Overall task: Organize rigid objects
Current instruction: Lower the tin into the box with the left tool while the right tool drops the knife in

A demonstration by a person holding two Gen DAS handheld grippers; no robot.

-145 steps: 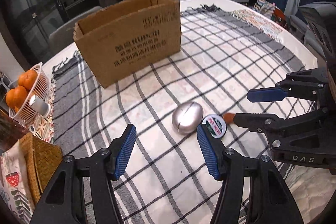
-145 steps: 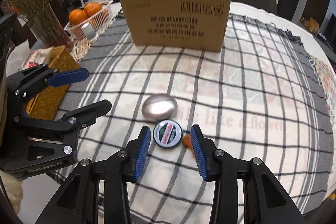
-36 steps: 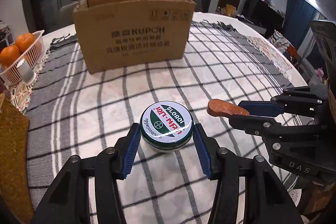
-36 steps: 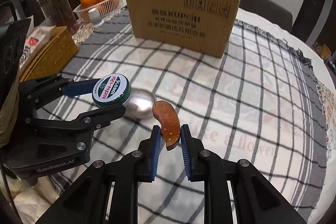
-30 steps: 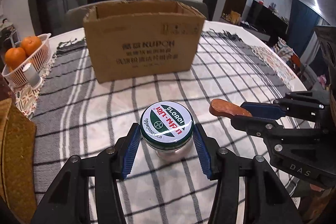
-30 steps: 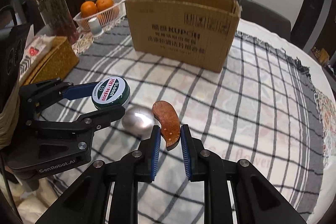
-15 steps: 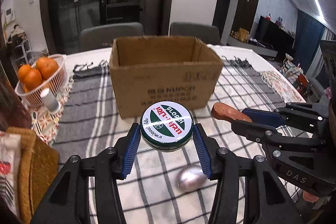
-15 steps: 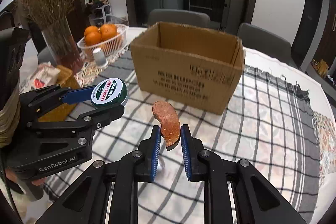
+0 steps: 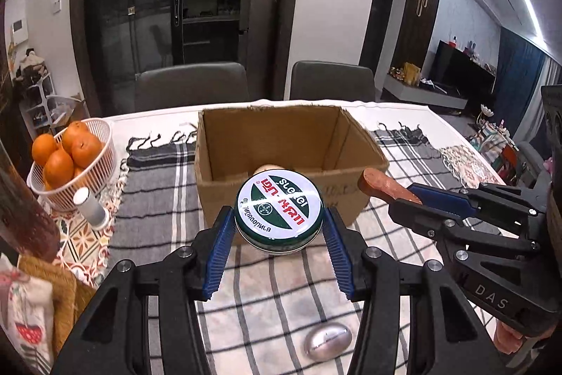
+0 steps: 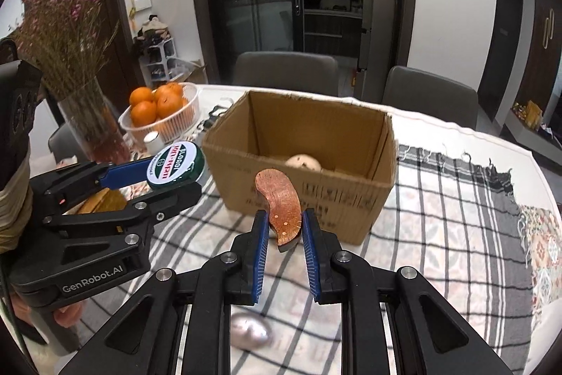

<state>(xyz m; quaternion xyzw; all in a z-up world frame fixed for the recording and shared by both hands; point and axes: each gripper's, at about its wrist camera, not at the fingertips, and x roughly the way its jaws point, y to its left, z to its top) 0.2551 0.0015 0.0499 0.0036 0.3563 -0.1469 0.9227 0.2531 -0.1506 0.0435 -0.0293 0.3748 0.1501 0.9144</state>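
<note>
Glossy round tin [image 9: 279, 211] in left claw [image 9: 279, 248]; curved wooden piece [image 10: 280, 204] in right claw [image 10: 283, 243].

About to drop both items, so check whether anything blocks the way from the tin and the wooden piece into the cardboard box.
Nothing visible does. The tin and wooden piece are held just short of the cardboard box, whose top is open. A pale round object already lies inside, leaving room.

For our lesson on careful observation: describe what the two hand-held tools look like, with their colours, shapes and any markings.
Both are black plastic frames with triangular cut-outs and silver bolt heads. Each carries two blue ribbed pads. The left tool is marked "GenRobot.AI" in white; the right tool shows the letters "DAS". No cables or sleeves are visible.
</note>
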